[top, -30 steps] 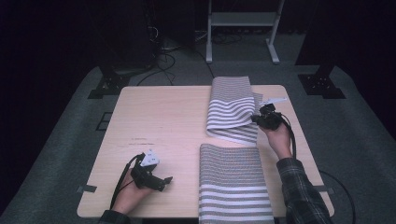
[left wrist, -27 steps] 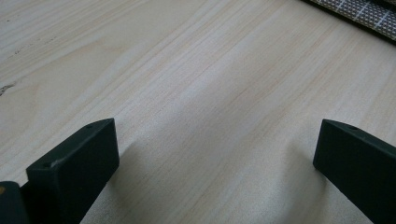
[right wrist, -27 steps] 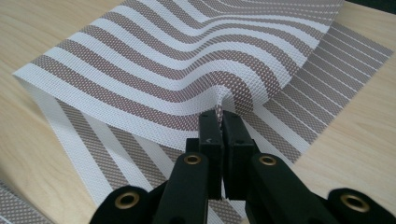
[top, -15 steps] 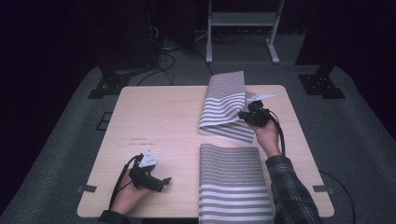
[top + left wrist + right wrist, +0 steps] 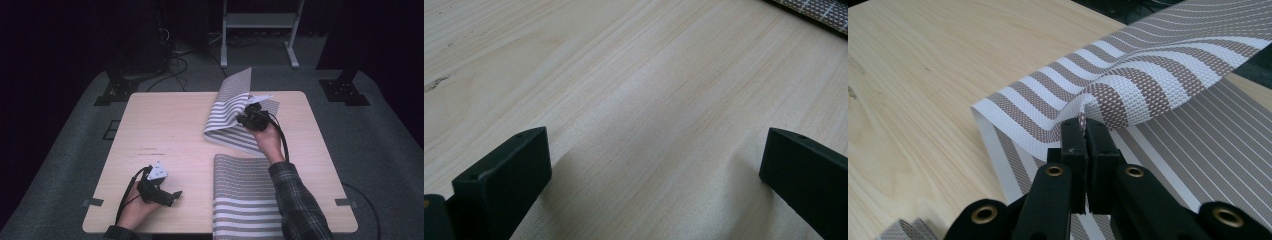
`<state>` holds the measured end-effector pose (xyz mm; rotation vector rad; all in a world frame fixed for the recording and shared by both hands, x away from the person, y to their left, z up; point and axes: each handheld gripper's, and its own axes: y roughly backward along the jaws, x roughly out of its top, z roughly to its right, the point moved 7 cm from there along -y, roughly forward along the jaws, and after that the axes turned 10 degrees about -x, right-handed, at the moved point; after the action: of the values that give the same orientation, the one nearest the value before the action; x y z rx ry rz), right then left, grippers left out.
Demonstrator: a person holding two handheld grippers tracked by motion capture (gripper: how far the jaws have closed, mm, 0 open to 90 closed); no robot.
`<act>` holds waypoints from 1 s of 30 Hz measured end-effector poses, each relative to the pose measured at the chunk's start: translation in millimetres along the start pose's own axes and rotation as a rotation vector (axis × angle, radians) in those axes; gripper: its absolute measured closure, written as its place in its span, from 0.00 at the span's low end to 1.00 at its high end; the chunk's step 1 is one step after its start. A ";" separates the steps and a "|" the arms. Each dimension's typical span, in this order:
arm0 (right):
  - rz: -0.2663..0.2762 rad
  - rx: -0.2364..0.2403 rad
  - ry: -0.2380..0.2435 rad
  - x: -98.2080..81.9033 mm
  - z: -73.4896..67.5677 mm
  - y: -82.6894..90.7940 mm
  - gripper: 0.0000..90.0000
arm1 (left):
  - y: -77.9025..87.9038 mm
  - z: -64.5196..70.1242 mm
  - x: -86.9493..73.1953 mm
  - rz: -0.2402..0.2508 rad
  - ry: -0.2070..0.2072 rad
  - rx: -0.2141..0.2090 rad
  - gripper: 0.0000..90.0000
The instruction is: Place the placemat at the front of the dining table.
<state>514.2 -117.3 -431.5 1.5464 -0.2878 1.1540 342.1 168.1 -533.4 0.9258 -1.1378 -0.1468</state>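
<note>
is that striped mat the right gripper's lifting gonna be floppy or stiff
Probably semi-stiff: the striped mat pinched by the right gripper rises as one broad curved sheet rather than drooping. Its coarse open weave in the right gripper view suggests it is light and fairly grippy. It bulges at the fingers, so it likely bends without creasing.

- Your high view hangs above your side of the table (image 5: 165,125) and looks forward and down, far enough back to take in the whole top and the dark floor past it
- Your left gripper view sits low and very close, looking across bare wood, with a striped mat (image 5: 819,10) edge at upper right; the high view shares that patch
- Your right gripper view looks close along its jaws at the lifted striped mat (image 5: 1128,85), which the high view shows right of centre
</note>
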 end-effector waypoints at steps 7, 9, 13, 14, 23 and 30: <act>0.024 0.038 0.046 23.7 -25.1 -4.6 0.98 | 0.3 0.0 -0.1 -0.002 0.000 0.000 0.00; 0.029 0.046 0.052 29.2 -31.4 -4.7 0.98 | 0.3 0.3 -0.2 0.000 0.001 -0.001 0.00; 0.044 0.062 0.069 38.5 -43.5 -3.8 0.98 | 0.2 0.5 -0.2 0.001 0.002 -0.001 0.00; 0.046 0.068 0.075 40.3 -46.2 -4.0 0.98 | 0.2 0.5 -0.1 0.002 0.003 -0.002 0.00; 0.066 0.129 0.096 55.4 -71.3 -3.3 0.98 | 0.3 0.5 -0.2 0.001 0.003 0.000 0.00; 0.049 0.189 0.139 62.3 -102.8 -11.9 0.98 | 0.3 0.4 -0.1 0.001 0.001 0.001 0.00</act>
<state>501.2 -1.0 -401.4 1.6205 -0.1262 1.3519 341.6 168.2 -533.2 0.9259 -1.1378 -0.1452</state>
